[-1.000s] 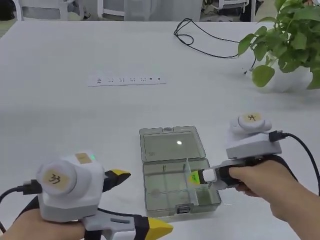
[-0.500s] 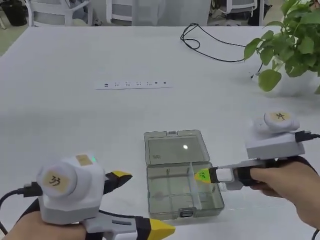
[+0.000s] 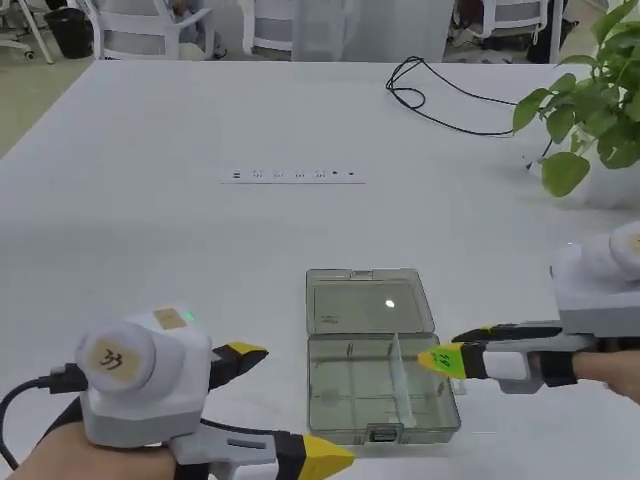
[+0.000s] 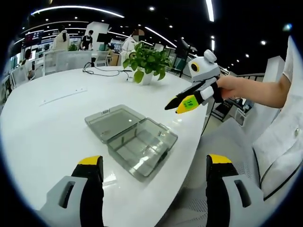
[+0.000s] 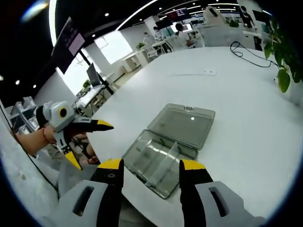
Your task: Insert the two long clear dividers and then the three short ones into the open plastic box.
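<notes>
one clear divider (image 3: pixel 402 380) stands in the box (image 3: pixel 330 425), four seemingly left; left gripper (image 3: pixel 306 407) and right gripper (image 3: pixel 447 350) gape empty

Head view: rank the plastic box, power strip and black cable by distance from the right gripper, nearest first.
1. plastic box: directly beside the right gripper, whose tips sit at the box's right edge.
2. power strip: mid-table, farther back and to the left.
3. black cable: near the table's far edge, behind the strip.
</notes>
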The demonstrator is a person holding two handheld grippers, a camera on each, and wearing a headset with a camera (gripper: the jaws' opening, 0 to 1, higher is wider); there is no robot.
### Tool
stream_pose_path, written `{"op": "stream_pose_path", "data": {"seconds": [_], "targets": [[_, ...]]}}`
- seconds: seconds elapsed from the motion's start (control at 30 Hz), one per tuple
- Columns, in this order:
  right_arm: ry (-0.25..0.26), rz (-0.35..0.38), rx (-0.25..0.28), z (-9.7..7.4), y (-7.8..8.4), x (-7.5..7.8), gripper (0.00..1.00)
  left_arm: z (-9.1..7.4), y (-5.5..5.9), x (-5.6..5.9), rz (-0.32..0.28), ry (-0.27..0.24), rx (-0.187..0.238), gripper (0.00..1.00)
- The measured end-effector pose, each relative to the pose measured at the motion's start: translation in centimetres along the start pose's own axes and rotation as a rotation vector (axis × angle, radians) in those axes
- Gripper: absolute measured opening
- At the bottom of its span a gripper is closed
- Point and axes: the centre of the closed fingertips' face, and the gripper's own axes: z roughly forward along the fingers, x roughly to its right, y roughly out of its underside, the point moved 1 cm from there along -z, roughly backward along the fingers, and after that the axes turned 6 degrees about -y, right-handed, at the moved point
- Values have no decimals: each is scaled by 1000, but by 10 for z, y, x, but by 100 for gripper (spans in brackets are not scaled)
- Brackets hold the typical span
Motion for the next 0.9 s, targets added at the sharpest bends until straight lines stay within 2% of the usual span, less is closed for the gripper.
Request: {"op": "stream_pose_path", "data": {"seconds": [0.1,0.27,0.5,0.8,0.9], "targets": [[-17,-88,-16,-8,2,-3,57,-2,-1,-1,-4,-13,4,92],[-39,-160,-26,-18,6,-3,65,-5,-1,-3,-6,-32,5,91],[-68,-238,-34,-26,14,-1,71,-8,1,-9,-20,-64,-5,90],[-94,-331,-39,-31,30,5,81,-8,14,-21,-46,-124,-64,88],[-102,-365,-38,-33,38,10,82,-6,24,-26,-56,-155,-113,86]]}}
